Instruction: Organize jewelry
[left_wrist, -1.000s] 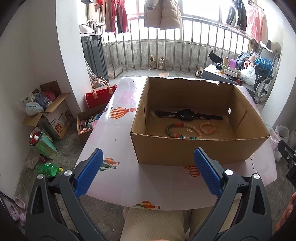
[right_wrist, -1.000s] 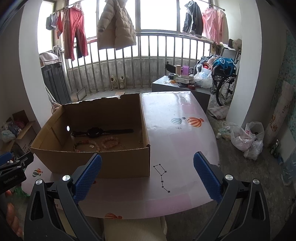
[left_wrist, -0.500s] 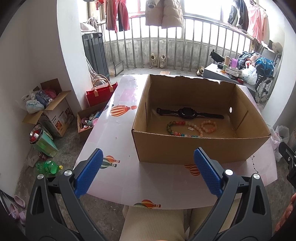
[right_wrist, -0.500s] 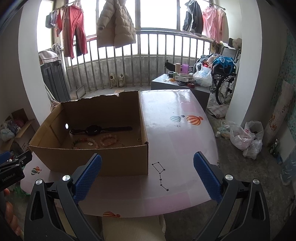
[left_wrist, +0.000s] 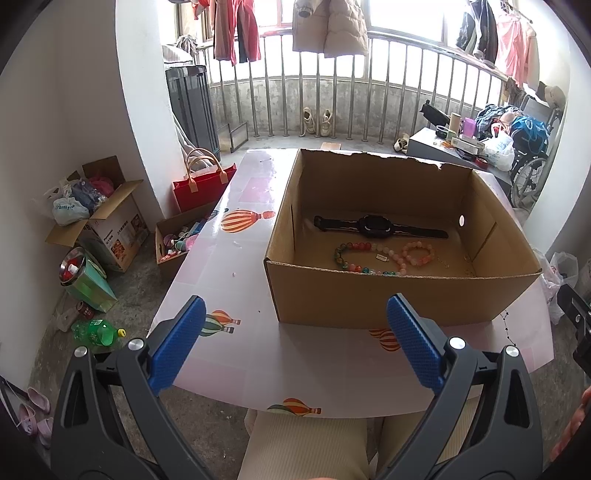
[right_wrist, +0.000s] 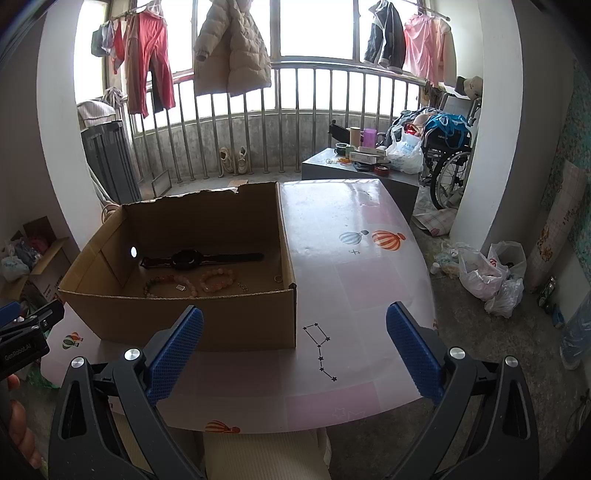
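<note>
The right wrist view alone showed a small ring (right_wrist: 277, 279) in the cardboard box (left_wrist: 369, 299) on the counter (left_wrist: 236, 280), near the black watch (left_wrist: 373, 226) and bead bracelets (left_wrist: 384, 257). Left gripper (left_wrist: 295, 345) and right gripper (right_wrist: 294, 345) hovered with fingers spread wide, empty, touching nothing.

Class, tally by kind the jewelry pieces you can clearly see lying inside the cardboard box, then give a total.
Watch: 1
Multicoloured bead strand: 1
Pink bead bracelet: 1
Small ring: 1
Total: 4, all inside the cardboard box. A thin chain-like piece near the bracelet is too small to identify.
</note>
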